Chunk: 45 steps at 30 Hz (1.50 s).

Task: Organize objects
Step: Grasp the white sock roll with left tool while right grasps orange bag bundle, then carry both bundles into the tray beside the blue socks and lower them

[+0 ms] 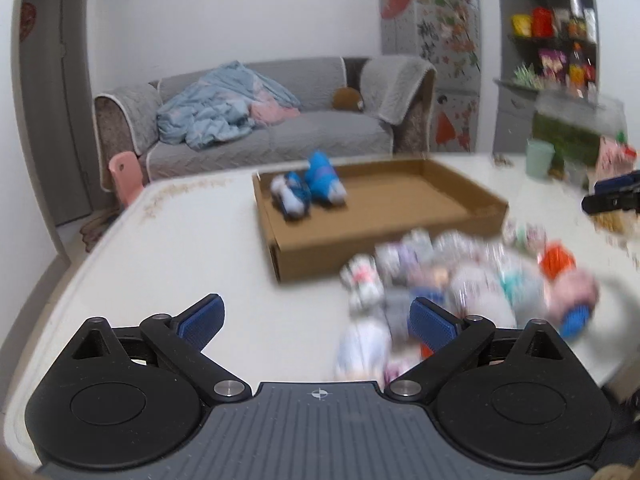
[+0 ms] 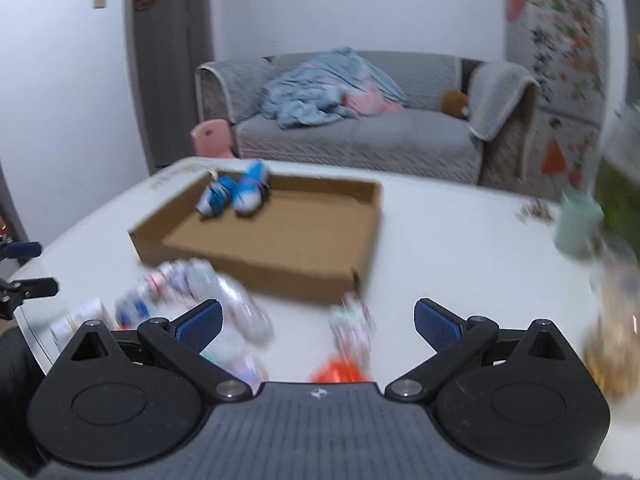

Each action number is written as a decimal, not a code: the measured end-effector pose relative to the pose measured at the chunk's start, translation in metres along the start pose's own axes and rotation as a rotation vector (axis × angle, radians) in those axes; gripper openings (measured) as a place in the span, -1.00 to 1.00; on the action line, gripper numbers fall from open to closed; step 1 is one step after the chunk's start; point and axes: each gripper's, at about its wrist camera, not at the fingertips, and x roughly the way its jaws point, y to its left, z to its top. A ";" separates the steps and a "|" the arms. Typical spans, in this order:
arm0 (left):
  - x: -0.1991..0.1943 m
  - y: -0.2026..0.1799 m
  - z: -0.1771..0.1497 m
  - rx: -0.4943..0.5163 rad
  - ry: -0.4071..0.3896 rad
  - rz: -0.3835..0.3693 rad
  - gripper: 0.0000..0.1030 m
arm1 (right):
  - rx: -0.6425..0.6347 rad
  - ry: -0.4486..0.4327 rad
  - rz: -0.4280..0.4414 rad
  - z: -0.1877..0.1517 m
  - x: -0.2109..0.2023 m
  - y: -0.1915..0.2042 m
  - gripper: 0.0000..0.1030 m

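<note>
A shallow cardboard box [image 1: 400, 216] [image 2: 280, 240] lies on the white table, with two blue-and-white rolled sock bundles [image 1: 308, 192] [image 2: 236, 196] in its far left corner. A blurred pile of rolled sock bundles [image 1: 460, 280] [image 2: 192, 292] lies in front of the box. My left gripper [image 1: 316, 320] is open over the table, its right pad beside the pile's left edge. My right gripper [image 2: 318, 320] is open too; a white patterned bundle [image 2: 352, 328] and an orange bundle [image 2: 340, 372] lie on the table between its fingers, untouched. The other gripper's tip [image 1: 612, 196] [image 2: 24, 264] shows at each view's edge.
A pale green cup [image 1: 540, 158] [image 2: 576, 224] and clutter stand at the table's right side. Crumbs [image 2: 536, 210] are scattered near them. A grey sofa [image 1: 260, 128] with a blue blanket, a pink chair [image 1: 126, 180] and shelves [image 1: 556, 48] stand beyond the table.
</note>
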 end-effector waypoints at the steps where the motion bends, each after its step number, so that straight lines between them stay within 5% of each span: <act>1: 0.004 -0.001 -0.005 0.000 0.022 -0.009 0.94 | 0.023 0.001 -0.020 -0.006 0.001 -0.003 0.98; 5: 0.020 -0.003 -0.015 0.004 0.068 -0.001 0.92 | 0.130 0.019 -0.067 -0.013 0.013 -0.012 0.88; 12: 0.036 0.013 -0.028 -0.006 0.129 0.041 0.92 | 0.131 0.085 -0.107 -0.026 0.031 -0.009 0.55; 14: 0.040 0.014 -0.030 0.007 0.143 0.054 0.86 | 0.135 0.117 -0.105 -0.032 0.033 -0.009 0.34; 23: 0.051 0.016 -0.032 0.027 0.169 0.027 0.58 | 0.140 0.168 -0.087 -0.049 0.037 -0.014 0.03; 29: 0.054 0.015 -0.028 0.013 0.170 -0.045 -0.07 | 0.105 0.169 -0.087 -0.048 0.037 -0.013 -0.06; 37: 0.046 0.022 -0.019 -0.011 0.158 -0.029 -0.15 | 0.104 0.127 -0.088 -0.037 0.024 -0.020 -0.09; 45: 0.035 0.039 0.029 -0.048 0.089 0.005 -0.15 | 0.059 0.025 -0.054 0.003 -0.006 -0.016 -0.08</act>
